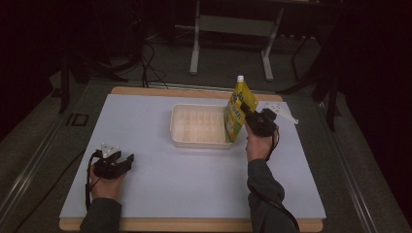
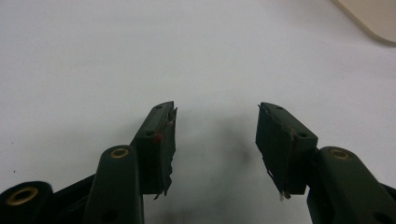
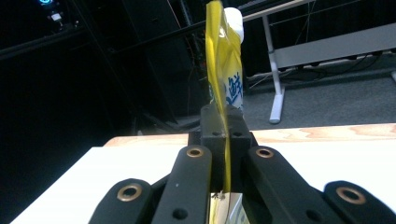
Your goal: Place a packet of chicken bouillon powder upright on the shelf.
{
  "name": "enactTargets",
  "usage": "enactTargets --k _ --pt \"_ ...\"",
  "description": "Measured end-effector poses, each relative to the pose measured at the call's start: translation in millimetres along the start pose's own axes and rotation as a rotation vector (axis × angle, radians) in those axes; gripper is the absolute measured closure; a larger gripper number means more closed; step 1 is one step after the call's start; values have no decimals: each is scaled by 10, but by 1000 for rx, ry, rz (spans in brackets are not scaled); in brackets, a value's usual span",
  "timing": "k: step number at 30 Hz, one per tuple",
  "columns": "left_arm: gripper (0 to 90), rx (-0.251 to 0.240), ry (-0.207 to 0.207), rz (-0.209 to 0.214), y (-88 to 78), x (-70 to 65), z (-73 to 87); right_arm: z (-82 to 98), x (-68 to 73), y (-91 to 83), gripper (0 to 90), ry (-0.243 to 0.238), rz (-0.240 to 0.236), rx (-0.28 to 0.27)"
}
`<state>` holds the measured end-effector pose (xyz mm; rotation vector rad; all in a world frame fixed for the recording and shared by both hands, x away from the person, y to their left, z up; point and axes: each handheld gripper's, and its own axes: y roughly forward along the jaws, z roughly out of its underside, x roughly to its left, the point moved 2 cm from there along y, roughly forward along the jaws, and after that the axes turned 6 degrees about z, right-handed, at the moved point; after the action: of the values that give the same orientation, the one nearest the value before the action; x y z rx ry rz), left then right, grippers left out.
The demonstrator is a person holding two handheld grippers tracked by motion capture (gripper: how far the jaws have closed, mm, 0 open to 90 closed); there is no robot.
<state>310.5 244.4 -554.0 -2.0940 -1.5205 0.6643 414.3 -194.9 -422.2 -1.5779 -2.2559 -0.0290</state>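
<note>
R gripper [image 1: 250, 115] clamps yellow pouch [image 1: 236, 110] upright, cap up, over tray [image 1: 200, 141] right end. L gripper [image 1: 127, 160] wide open, empty, well apart.

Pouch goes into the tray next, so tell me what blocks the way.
Nothing visible does. The right gripper holds the yellow pouch upright at the white tray's right edge, and the tray looks empty.

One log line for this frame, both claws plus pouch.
left claw: open, low over white table | right claw: shut on yellow spouted pouch, upright at right end of pale rectangular plastic tray
</note>
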Motion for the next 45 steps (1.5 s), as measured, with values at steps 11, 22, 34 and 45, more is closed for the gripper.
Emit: enactTargets --k 11,22,34,45 --pt "470 1 0 1 0 1 0 30 11 67 900 4 7 5" --pt "469 -1 -4 3 0 1 0 77 17 120 900 5 7 12" --pt "468 2 0 1 0 1 1 250 88 144 899 -78 33 86" --pt "467 3 0 1 0 0 1 305 109 157 891 -108 45 146"
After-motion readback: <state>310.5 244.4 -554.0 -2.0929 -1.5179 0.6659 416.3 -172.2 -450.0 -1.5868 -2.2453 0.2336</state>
